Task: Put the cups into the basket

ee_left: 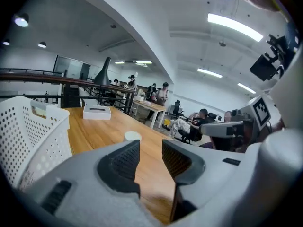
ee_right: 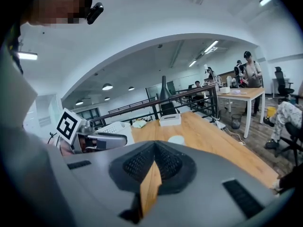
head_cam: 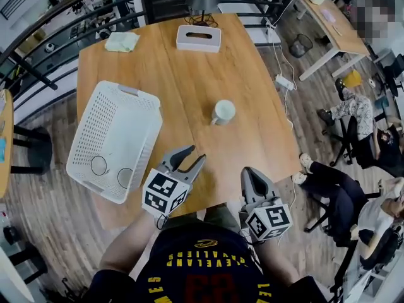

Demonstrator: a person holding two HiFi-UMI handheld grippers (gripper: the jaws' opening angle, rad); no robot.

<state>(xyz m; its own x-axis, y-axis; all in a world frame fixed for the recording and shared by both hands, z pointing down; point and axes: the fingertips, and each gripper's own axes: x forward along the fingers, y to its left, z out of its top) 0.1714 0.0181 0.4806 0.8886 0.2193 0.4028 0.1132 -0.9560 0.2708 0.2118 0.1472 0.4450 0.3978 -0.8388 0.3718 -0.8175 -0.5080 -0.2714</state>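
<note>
One white cup (head_cam: pixel 223 112) stood on the tabletop (head_cam: pixel 183 74), the white basket (head_cam: pixel 120 122) at its 9 o'clock holding two more cups (head_cam: pixel 99 165). At the cup's 7 o'clock, the left gripper (head_cam: pixel 196 154) had its jaws narrowly apart and empty. At 5 o'clock, the right gripper (head_cam: pixel 250 172) had its jaws pressed together on nothing.

Tissue box (head_cam: pixel 198 38) and cloth (head_cam: pixel 122 41) on table (head_cam: pixel 183 90).

Left gripper (head_cam: pixel 194 155): you hold its jaws partly apart, nothing between them, tips angled forward and slightly down.
Right gripper (head_cam: pixel 249 172): you hold its jaws pressed together, empty.
Spacing: your grippers sit side by side, not touching.
</note>
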